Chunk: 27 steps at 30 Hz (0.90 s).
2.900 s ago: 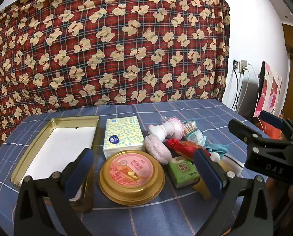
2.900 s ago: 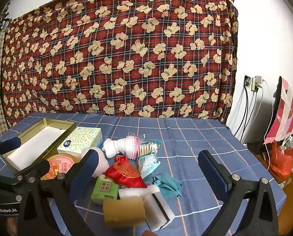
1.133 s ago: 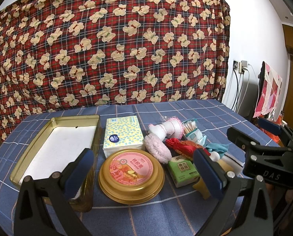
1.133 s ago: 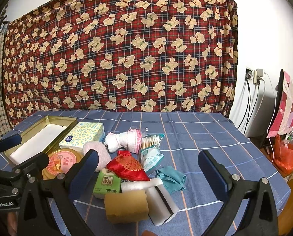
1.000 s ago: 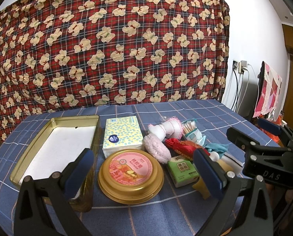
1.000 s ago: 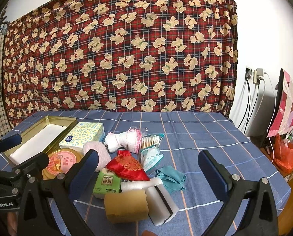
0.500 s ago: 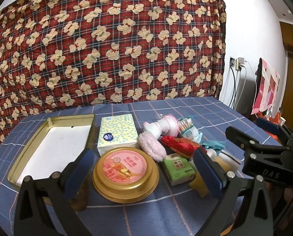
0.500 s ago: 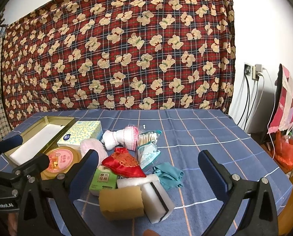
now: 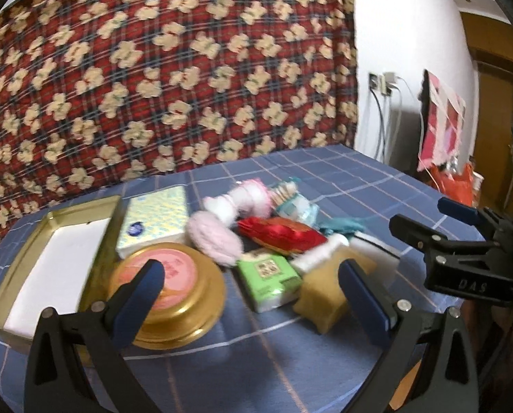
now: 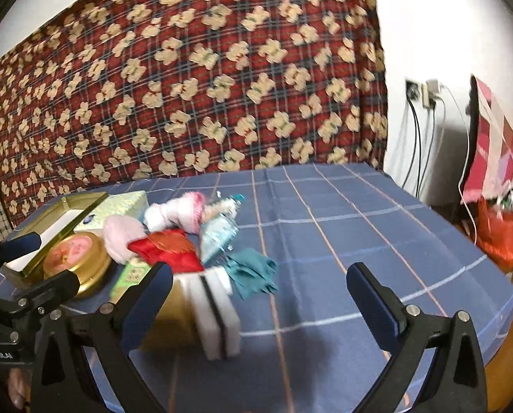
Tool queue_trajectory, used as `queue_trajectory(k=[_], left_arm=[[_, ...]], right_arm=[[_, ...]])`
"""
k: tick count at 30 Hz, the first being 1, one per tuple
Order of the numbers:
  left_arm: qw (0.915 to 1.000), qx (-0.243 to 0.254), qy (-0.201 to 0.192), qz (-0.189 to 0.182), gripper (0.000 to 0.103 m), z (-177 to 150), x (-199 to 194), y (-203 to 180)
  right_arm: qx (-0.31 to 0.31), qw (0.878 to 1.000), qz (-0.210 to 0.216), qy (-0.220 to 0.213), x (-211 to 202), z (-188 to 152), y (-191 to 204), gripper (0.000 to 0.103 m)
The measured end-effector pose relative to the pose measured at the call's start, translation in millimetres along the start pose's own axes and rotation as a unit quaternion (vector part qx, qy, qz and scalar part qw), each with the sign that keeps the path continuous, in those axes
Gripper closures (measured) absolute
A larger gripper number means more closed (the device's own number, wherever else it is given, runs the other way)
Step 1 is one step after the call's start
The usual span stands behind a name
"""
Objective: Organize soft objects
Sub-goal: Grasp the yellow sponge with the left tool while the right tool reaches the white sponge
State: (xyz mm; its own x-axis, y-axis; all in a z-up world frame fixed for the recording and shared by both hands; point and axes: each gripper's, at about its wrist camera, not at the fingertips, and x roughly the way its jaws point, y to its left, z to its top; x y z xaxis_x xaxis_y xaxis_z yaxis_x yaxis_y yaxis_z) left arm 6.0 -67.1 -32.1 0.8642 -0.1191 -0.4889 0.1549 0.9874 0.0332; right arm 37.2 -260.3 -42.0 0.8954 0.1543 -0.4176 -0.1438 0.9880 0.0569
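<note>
Both grippers hang spread wide, holding nothing. The sponge [image 9: 328, 292] lies at the near edge of the pile on the table [image 10: 342, 227], just ahead of the left gripper [image 9: 253, 296]. The right gripper [image 10: 260, 292] has it ahead-left. The tin [image 9: 22, 275] sits far left.

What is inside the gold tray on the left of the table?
The gold tray holds only a flat white lining. What lies under the lining cannot be seen, and the left gripper covers its near corner.
</note>
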Motion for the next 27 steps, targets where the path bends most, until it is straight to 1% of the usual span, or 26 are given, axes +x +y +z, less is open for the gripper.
queue_trajectory(k=[3,7,9,14,15,16,17,18,19,20,22,25,27], left_arm=[[0.9996,0.005,0.012,-0.024,0.003,-1.5,8.3,-9.4],[0.9988,0.023,0.025,-0.035,0.012,-3.6,21.1,-24.4],[0.9981,0.028,0.033,-0.044,0.013,-3.9,26.6,-29.5],[0.9953,0.043,0.047,-0.073,0.013,-6.8,36.3,-43.7],[0.9944,0.044,0.053,-0.08,0.016,-7.4,39.5,-45.9],[0.9938,0.046,0.056,-0.085,0.025,-8.7,42.0,-47.3],[0.9926,0.049,0.064,-0.091,0.03,-10.1,46.1,-49.7],[0.9919,0.052,0.068,-0.094,0.047,-11.7,48.5,-51.5],[0.9912,0.055,0.069,-0.099,0.051,-13.5,49.8,-53.1],[0.991,0.057,0.064,-0.102,0.052,-15.2,49.1,-54.5],[0.9908,0.062,0.054,-0.107,0.058,-17.2,45.2,-56.6],[0.9915,0.06,0.04,-0.108,0.06,-18.2,38.8,-52.7],[0.992,0.055,0.028,-0.11,0.061,-18.3,34.1,-47.3]], right_arm=[[0.016,1.0,0.01,0.009,2.9,-7.1,-9.9,0.002],[0.021,0.999,0.029,0.015,8.5,-13.6,-16.9,0.015],[0.023,0.999,0.037,0.02,11.5,-16.2,-19.4,0.017],[0.036,0.998,0.046,0.022,12.5,-19.6,-30.3,0.017],[0.038,0.998,0.049,0.022,12.6,-19.9,-31.8,0.017],[0.038,0.998,0.053,0.022,12.4,-20.2,-32.0,0.017],[0.036,0.997,0.057,0.022,12.0,-20.5,-31.3,0.017],[0.033,0.997,0.061,0.022,11.6,-20.9,-30.3,0.017],[0.03,0.997,0.067,0.022,11.1,-21.9,-29.4,0.017],[0.029,0.997,0.073,0.023,11.0,-22.3,-28.1,0.017],[0.029,0.996,0.085,0.024,11.7,-22.6,-26.2,0.017],[0.027,0.995,0.097,0.025,14.3,-20.7,-20.9,0.017],[0.026,0.994,0.103,0.018,13.9,-19.5,-17.8,0.017]])
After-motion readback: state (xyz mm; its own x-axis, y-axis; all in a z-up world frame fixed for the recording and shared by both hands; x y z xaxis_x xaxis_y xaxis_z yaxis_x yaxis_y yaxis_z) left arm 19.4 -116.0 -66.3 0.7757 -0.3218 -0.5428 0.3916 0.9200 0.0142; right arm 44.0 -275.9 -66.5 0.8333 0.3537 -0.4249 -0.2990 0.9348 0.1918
